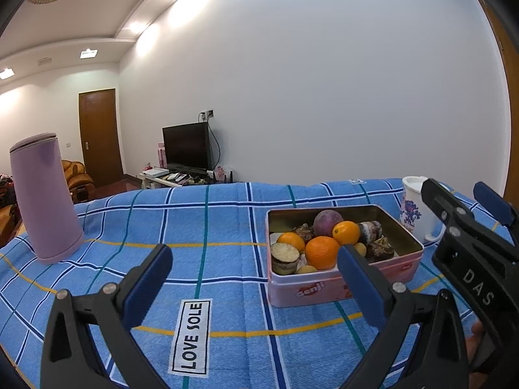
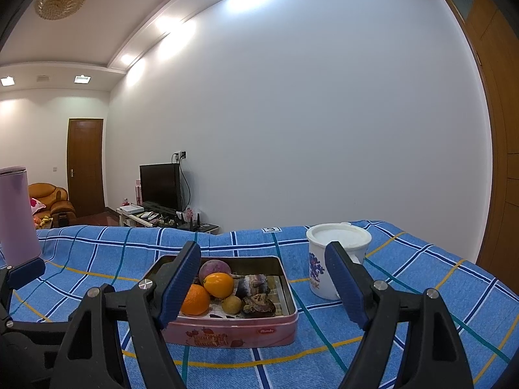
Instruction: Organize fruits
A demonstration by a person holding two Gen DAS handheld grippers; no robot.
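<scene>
While both tongs hover above the blue plaid cloth, nothing is pinched in either.

Left tongs (image 1: 253, 275): spread wide, blue-padded fingers (image 1: 147, 278) apart over bare cloth, holding nothing; the right-hand pad overlaps the near corner of the tin in the left wrist view.

Right tongs (image 2: 262, 282): spread wide and holding nothing; the tin shows between and behind the pads, and the left pad overlaps its left side. In the left wrist view this tool sits at the far right, just beside the mug.

Cloth (image 1: 227, 227): blue with white, navy, teal and yellow lines, covering the desk; a white label reading LOVE SOLE (image 1: 191, 337) lies near the left tongs.

Tin (image 1: 337, 287): pink rectangular box with no lid on it, resting on the cloth to the right of centre, with printed lettering on its side.

Fruits: all inside the tin. Three oranges (image 1: 321, 252) lie toward the near and middle part; a small yellowish fruit (image 2: 231, 304) lies just beside them; a round purple fruit (image 1: 327, 222) sits at the back; several dark, rough pieces (image 2: 259, 304) fill the right side.

Mug (image 2: 327, 265): white with a blue print and a white lid, upright, just behind the tin's far right corner.

Bottle (image 1: 45, 201): tall lilac flask, upright on the far left of the cloth, well apart from the tin.

Background: a dark television (image 2: 160, 186) on a low stand against the white wall, and a brown door (image 2: 86, 167) to its left.
</scene>
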